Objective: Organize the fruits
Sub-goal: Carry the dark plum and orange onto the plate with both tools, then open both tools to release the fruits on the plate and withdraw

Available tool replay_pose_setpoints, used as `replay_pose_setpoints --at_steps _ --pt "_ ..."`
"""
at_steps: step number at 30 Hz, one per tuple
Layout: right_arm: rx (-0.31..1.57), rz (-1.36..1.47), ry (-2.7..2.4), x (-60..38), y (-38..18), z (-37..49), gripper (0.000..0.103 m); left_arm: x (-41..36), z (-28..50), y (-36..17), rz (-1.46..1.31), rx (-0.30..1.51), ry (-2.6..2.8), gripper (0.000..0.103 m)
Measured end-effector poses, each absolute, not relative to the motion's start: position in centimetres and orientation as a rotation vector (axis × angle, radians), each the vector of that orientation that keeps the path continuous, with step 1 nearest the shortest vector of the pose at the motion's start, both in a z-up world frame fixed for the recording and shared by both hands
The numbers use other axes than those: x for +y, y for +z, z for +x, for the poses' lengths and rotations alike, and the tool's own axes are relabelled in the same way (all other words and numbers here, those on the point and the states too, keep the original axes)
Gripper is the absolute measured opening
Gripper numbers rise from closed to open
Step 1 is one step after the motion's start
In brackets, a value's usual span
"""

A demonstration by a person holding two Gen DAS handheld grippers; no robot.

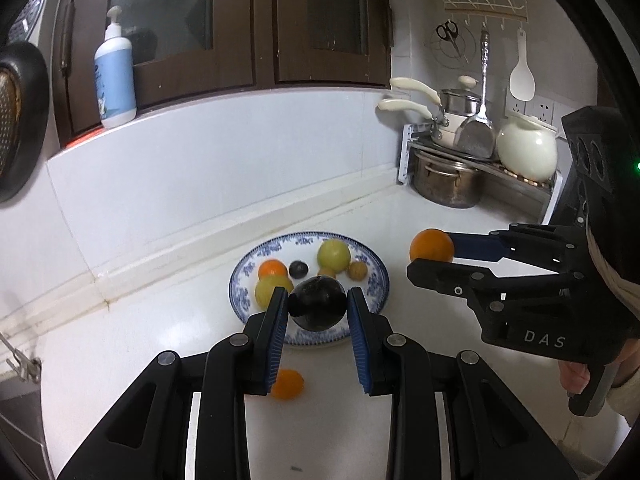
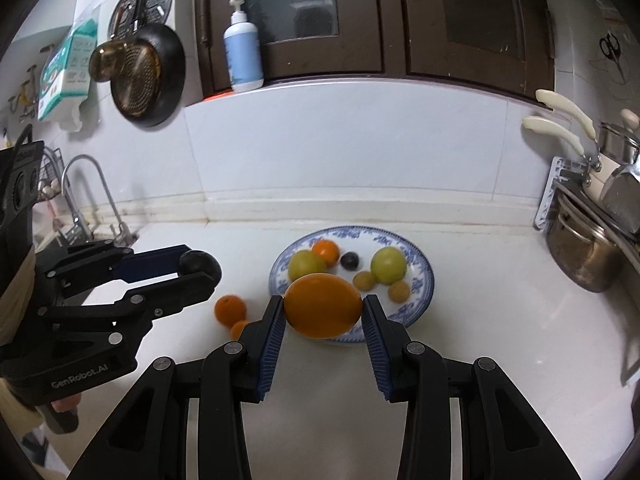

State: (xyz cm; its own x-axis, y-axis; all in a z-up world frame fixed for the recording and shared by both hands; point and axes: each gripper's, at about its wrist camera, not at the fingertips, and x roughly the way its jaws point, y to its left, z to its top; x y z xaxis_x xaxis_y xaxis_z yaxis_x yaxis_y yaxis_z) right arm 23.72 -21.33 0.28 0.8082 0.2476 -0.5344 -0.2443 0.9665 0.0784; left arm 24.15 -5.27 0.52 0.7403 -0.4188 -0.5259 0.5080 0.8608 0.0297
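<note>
My left gripper (image 1: pixel 317 309) is shut on a dark purple-black fruit (image 1: pixel 318 304) and holds it above the near rim of the blue-patterned plate (image 1: pixel 370 258). My right gripper (image 2: pixel 323 312) is shut on a large orange (image 2: pixel 323 306), held above the plate's (image 2: pixel 420 268) near edge. The plate holds two green fruits (image 1: pixel 334 255), a small orange (image 1: pixel 273 269), a small dark fruit (image 1: pixel 298 269) and small yellow-brown fruits (image 1: pixel 357 271). Each gripper shows in the other's view: the right with its orange (image 1: pixel 432 246), the left with its dark fruit (image 2: pixel 200 266).
Two small oranges (image 2: pixel 230 309) lie on the white counter left of the plate; one shows in the left wrist view (image 1: pixel 287 384). Pots on a rack (image 1: pixel 448 176) stand at the back right. A faucet and sink (image 2: pixel 86 200) are at the left. A soap bottle (image 1: pixel 115 76) stands on the ledge.
</note>
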Motion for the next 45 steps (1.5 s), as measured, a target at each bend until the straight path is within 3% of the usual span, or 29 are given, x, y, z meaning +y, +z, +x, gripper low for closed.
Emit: replay_pose_setpoints --at_steps 23,45 --pt "0.64 -0.021 0.289 -22.2 1.4 35.1 0.04 -8.3 35.3 0.6 0.193 0.611 -0.524 0.03" --pt "0.797 0.012 0.275 -23.6 -3.9 45.5 0.04 -11.0 45.6 -6.2 0.22 0.791 -0.586 0.03"
